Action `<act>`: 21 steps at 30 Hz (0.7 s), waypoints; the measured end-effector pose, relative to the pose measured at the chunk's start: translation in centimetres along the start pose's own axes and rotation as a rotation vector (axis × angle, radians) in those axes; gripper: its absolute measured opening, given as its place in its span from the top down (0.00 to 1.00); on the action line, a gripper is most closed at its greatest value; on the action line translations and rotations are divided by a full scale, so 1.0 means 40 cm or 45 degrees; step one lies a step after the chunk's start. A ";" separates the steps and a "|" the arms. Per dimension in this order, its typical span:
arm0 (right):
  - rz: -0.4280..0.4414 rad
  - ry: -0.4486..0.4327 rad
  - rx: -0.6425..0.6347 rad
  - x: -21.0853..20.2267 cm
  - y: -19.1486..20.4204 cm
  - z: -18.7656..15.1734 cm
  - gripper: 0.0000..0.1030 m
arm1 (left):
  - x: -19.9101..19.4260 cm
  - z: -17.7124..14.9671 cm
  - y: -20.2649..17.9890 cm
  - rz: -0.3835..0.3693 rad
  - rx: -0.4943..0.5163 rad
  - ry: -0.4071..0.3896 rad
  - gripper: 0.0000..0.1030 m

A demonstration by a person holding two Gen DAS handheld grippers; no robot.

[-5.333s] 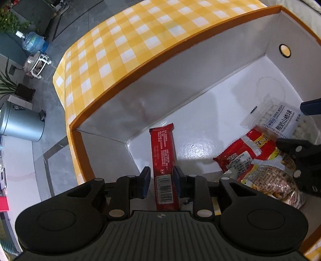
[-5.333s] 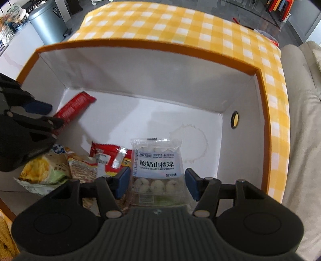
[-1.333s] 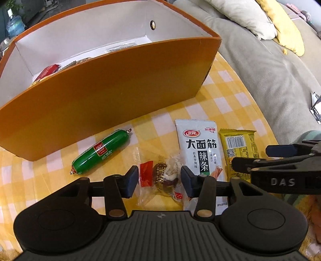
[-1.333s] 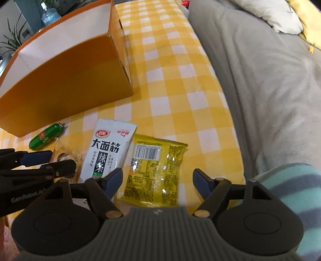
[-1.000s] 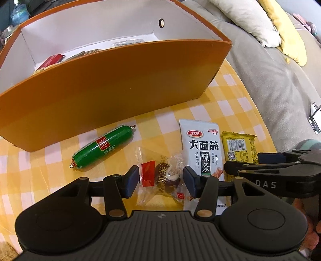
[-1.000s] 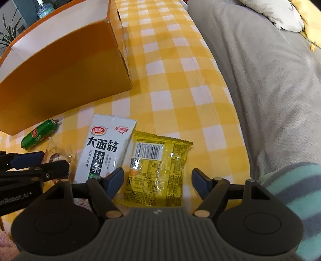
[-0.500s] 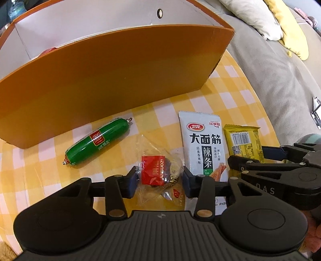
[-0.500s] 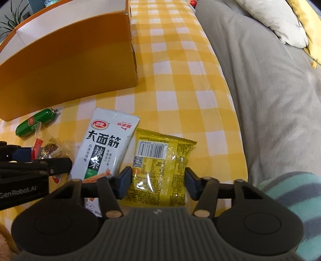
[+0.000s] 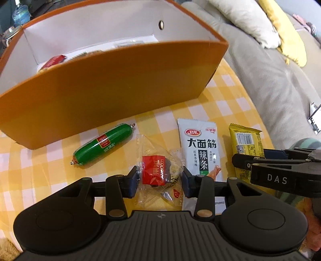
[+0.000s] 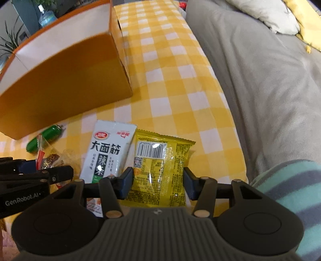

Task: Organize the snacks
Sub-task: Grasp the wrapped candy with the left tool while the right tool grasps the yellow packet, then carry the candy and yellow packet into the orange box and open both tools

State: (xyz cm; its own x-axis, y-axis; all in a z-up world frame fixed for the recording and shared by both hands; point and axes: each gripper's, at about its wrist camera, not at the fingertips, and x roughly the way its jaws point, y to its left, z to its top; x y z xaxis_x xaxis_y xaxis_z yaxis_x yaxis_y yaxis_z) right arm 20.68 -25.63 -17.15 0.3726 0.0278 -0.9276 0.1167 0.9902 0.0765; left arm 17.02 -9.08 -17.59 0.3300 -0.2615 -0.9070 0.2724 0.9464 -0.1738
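My left gripper [image 9: 159, 181] is shut on a clear-wrapped snack with a red label [image 9: 158, 172], lifted a little off the yellow checked tablecloth [image 9: 226, 106]. My right gripper [image 10: 158, 183] is shut on a yellow snack packet [image 10: 160, 170] and also shows at the right in the left wrist view [image 9: 260, 160]. Between them lies a white spicy-strip packet [image 9: 199, 148]. A green sausage [image 9: 102, 146] lies left of it. Behind stands the orange box [image 9: 112, 94] with several snacks inside, partly hidden by its front wall.
A grey sofa [image 10: 260, 80] with cushions runs along the table's right edge. A striped sleeve [image 10: 291, 186] is at the lower right. A water bottle [image 10: 47, 18] and a plant stand beyond the box.
Both grippers came out of the box, moved to the snacks in front of it and closed: the left on the clear-wrapped snack, the right on the yellow packet. Both now rise slightly.
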 end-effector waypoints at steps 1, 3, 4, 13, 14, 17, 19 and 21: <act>0.005 -0.012 -0.003 -0.008 0.000 -0.001 0.51 | -0.011 -0.002 0.003 -0.005 -0.009 -0.008 0.54; 0.012 -0.044 -0.015 -0.029 0.006 -0.002 0.51 | -0.034 -0.005 0.007 -0.018 -0.023 -0.031 0.54; 0.021 -0.062 -0.021 -0.040 0.009 -0.002 0.51 | -0.046 -0.006 0.008 -0.023 -0.028 -0.042 0.54; 0.082 -0.252 -0.168 -0.169 0.060 0.013 0.51 | -0.178 -0.009 0.049 -0.046 -0.095 -0.178 0.54; 0.091 -0.274 -0.195 -0.187 0.072 0.019 0.51 | -0.191 -0.008 0.056 -0.046 -0.102 -0.191 0.54; 0.112 -0.340 -0.249 -0.232 0.102 0.041 0.51 | -0.227 0.003 0.075 -0.035 -0.117 -0.229 0.54; 0.138 -0.377 -0.269 -0.256 0.120 0.060 0.51 | -0.250 0.016 0.092 -0.033 -0.128 -0.252 0.54; 0.153 -0.407 -0.300 -0.276 0.144 0.084 0.51 | -0.273 0.033 0.108 -0.025 -0.139 -0.277 0.54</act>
State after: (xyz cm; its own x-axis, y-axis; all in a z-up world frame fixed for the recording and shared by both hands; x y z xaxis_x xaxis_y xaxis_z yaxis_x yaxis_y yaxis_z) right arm 20.35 -20.69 -5.25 0.6419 0.1380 -0.7542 -0.1454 0.9877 0.0570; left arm 15.81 -2.37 -7.94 0.5160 -0.3039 -0.8009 0.1854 0.9524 -0.2420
